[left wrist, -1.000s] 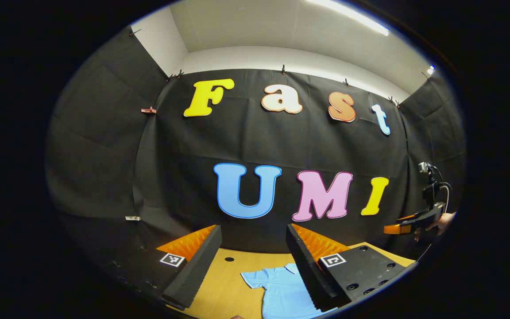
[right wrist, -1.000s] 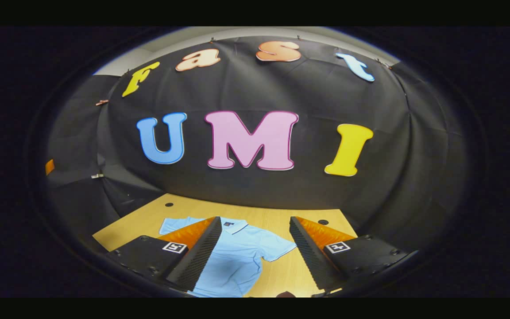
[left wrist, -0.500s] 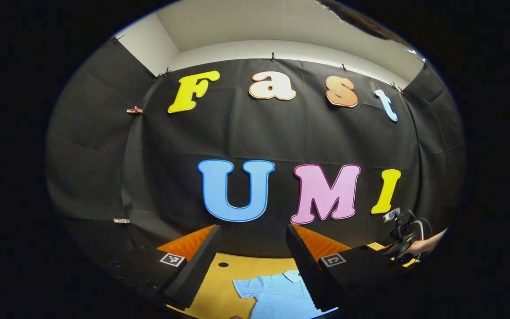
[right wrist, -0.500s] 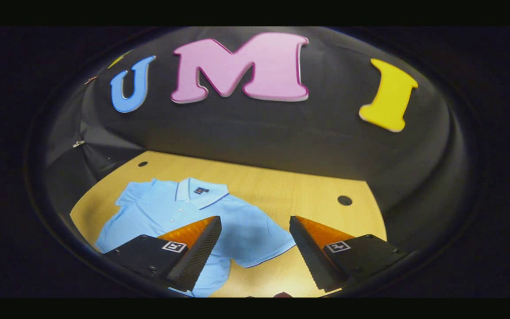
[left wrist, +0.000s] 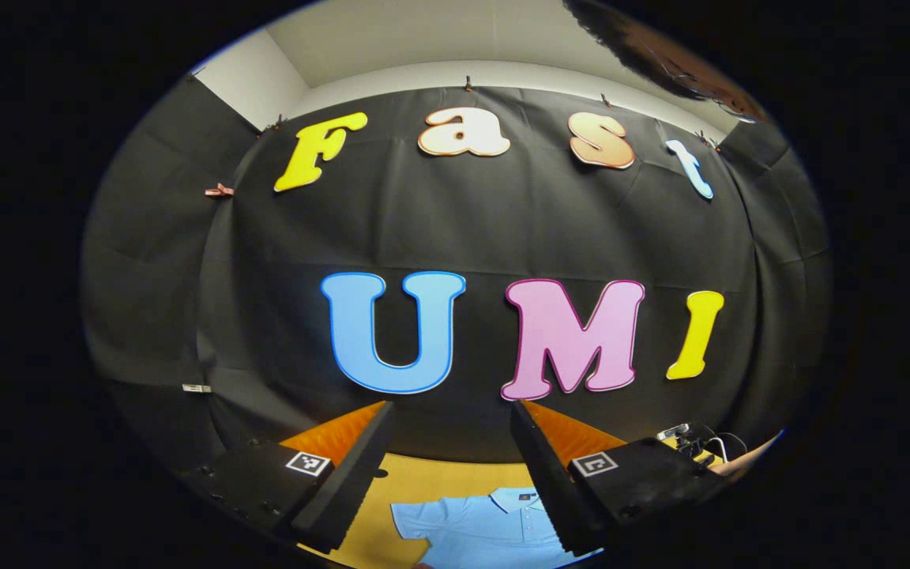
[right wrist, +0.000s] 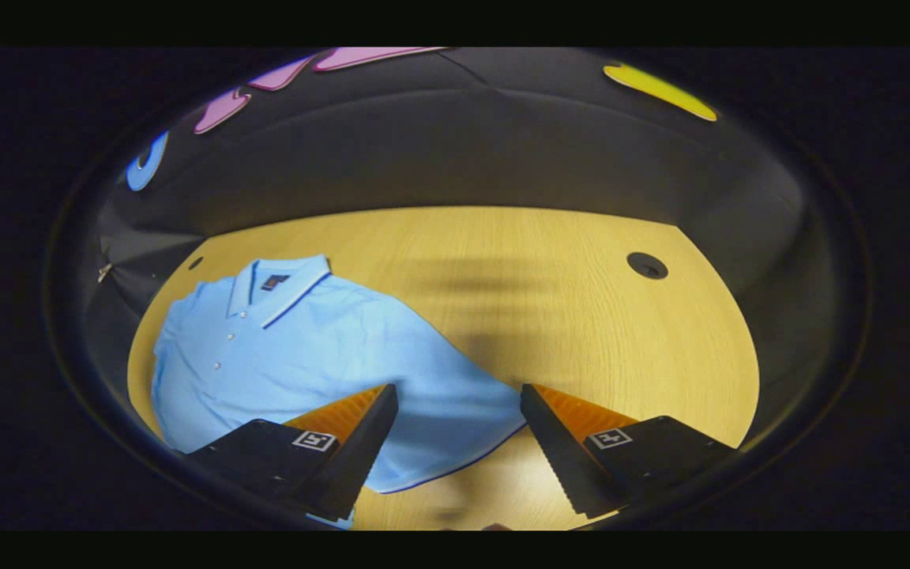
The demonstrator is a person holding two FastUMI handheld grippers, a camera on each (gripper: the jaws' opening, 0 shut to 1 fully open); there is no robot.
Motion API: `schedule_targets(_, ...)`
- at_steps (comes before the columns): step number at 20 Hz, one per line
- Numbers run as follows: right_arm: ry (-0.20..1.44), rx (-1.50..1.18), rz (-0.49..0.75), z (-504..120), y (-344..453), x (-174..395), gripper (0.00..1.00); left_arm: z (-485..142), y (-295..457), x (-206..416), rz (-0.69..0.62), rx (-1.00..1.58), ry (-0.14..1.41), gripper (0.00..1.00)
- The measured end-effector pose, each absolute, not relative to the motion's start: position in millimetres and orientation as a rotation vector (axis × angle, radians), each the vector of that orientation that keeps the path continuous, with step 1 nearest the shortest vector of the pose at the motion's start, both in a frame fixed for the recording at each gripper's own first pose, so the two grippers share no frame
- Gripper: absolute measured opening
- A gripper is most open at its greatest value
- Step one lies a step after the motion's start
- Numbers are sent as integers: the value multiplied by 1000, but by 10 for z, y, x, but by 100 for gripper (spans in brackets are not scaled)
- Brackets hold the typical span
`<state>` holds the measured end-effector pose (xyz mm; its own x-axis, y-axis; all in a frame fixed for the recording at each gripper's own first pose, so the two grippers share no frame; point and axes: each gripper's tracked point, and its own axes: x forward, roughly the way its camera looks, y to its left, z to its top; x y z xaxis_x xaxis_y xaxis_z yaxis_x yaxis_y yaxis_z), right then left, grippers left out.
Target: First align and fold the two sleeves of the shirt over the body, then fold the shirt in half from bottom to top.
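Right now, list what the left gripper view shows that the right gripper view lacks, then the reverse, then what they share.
Left gripper view alone: the ceiling and white wall above the booth cloth, plus the right gripper low at its right edge, with a hand behind it. Right gripper view alone: the shirt's near sleeve lying between the open fingers, and a round hole in the table's far right. Both: the light blue polo shirt lying flat on the wooden table.
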<state>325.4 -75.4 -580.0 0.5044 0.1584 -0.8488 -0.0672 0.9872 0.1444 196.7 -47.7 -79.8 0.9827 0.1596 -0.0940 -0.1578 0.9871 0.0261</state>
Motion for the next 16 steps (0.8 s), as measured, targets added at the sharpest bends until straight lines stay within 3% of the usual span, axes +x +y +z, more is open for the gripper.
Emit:
schedule_targets(4,1012,47,119,-5841,-835,3284,98,-913,-367,2007,134,50,142,95)
schedule_targets(6,1000,25,139,-5785,-803,3278,65,-1011,-313,1990,127,36,165,95)
schedule_targets(9,1002,99,156,-5734,-628,3305,28,-1066,-191,1957,132,12,184,95)
schedule_targets(12,901,232,223,-5308,-218,3450,33,-1128,34,1917,166,-13,183,95)
schedule_targets(14,831,281,310,-4975,171,3505,23,-1231,154,1909,180,-28,195,95)
schedule_targets(16,829,314,395,-4765,588,3418,23,-1385,279,1901,196,-58,231,95)
